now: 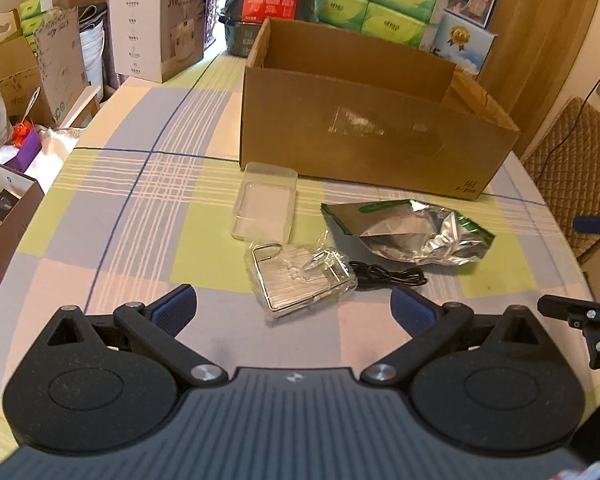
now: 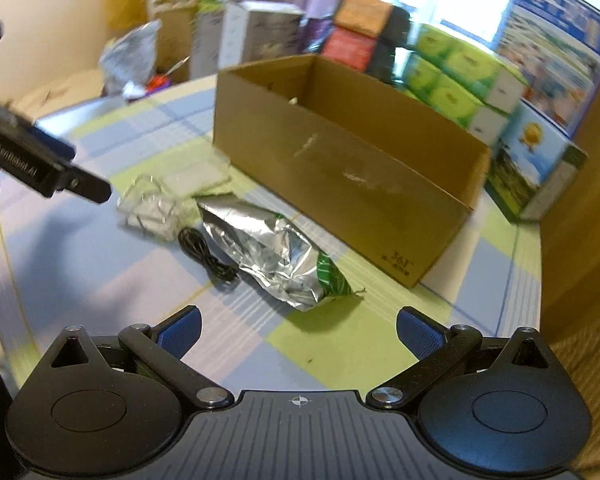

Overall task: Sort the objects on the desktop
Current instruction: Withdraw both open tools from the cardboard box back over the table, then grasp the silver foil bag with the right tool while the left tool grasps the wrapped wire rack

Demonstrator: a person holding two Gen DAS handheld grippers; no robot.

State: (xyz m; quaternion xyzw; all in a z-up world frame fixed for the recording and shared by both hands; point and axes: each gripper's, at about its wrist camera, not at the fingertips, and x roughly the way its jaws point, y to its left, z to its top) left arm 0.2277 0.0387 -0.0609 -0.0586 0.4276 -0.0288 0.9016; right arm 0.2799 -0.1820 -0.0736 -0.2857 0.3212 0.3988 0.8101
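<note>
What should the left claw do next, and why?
Probably ease forward and down onto the wrapped metal rack. The left claw is open and empty, the rack lies straight ahead of it, and the cardboard box waits behind.

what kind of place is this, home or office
Most likely a home, a dining or living room used for storage: a checked tablecloth, stacked tissue packs by a window, and a quilted chair.

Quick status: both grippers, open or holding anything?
Left gripper: open, empty, above the checked tablecloth.
Right gripper: open, empty.
</note>
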